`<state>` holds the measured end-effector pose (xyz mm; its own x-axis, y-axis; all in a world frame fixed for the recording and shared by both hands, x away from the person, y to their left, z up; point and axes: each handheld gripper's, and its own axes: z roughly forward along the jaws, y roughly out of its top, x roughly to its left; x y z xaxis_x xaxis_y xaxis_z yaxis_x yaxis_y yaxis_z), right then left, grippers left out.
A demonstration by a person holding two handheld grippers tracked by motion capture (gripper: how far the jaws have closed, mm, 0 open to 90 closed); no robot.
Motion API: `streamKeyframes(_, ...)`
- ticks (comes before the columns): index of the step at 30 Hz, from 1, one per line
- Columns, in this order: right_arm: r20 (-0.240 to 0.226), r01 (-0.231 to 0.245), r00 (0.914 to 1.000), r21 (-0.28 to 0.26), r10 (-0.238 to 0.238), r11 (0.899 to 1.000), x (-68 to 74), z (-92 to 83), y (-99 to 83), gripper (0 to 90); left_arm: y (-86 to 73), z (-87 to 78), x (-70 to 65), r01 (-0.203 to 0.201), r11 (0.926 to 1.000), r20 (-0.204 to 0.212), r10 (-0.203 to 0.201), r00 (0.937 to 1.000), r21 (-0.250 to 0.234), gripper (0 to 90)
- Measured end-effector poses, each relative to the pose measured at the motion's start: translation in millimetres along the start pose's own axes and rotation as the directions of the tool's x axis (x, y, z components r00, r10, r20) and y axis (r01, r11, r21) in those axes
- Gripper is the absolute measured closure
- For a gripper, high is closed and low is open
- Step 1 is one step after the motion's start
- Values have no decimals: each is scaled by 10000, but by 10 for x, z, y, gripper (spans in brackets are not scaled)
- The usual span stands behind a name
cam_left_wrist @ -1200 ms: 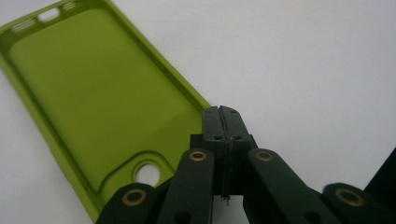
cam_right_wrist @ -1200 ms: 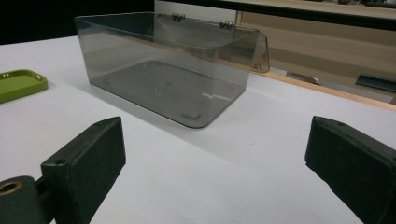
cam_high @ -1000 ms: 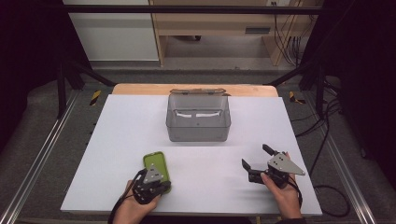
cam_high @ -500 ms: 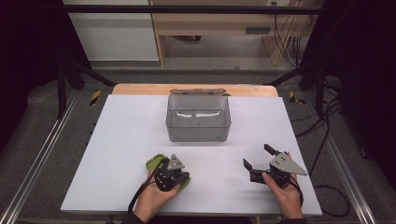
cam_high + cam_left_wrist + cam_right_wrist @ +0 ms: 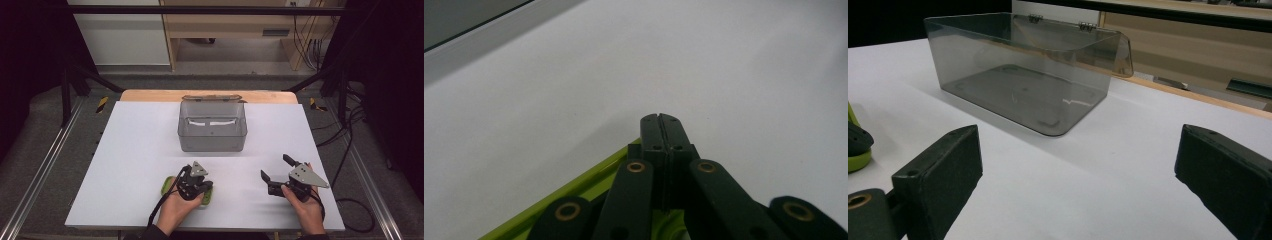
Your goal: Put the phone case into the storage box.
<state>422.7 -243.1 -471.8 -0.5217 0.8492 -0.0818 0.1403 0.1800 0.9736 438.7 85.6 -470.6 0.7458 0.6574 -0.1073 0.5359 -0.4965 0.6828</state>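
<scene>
High view: The white tabletop (image 5: 135, 150) carries a clear grey plastic box (image 5: 212, 127) at its centre, towards the far edge. The box lid is folded back behind the far wall. The left gripper (image 5: 196, 184) is held in the person's left hand at the near edge, left of centre. It lies over a flat green tray (image 5: 167, 185), which rests on the tabletop and shows at both sides of the gripper. The right gripper (image 5: 276, 171) is held in the person's right hand at the near right, well apart from the tray and from the box. Its jaws stand wide apart with nothing between them.

Left gripper view: The left gripper (image 5: 660, 122) has its two black jaws pressed fully together, with no gap and no object between them. The green tray (image 5: 574, 187) lies directly under the jaw arms. One straight raised rim of the tray runs diagonally from the lower left up to the jaws. Bare tabletop (image 5: 724, 75) extends beyond the jaw tips.

Right gripper view: The right gripper (image 5: 1078, 165) is open; one pad stands at the lower left and one at the lower right, with bare tabletop (image 5: 1088, 185) between them. The plastic box (image 5: 1023, 75) stands ahead, upright and empty, near but clear of the jaws. A green tray edge (image 5: 857, 159) shows at the left border.
</scene>
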Motion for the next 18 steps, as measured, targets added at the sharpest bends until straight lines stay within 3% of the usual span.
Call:
streamKeyframes(6, 0, 10, 10000, 11, -10, 10000, -5, -1, 0, 50, -42, -20, -51, -111, 9999, 66, 111, 9999, 34, 900)
streamKeyframes(11, 6, 19, 10000, -30, -19, 10000, -4, -7, 2, 49, -32, -124, -59, -342, 9992, 74, 344, 9994, -222, 900)
streamKeyframes(18, -2, 27, 10000, 4, -27, 10000, -3, -6, 1, 49, 19, -457, 48, -1002, 9919, -511, 963, 9940, -784, 900)
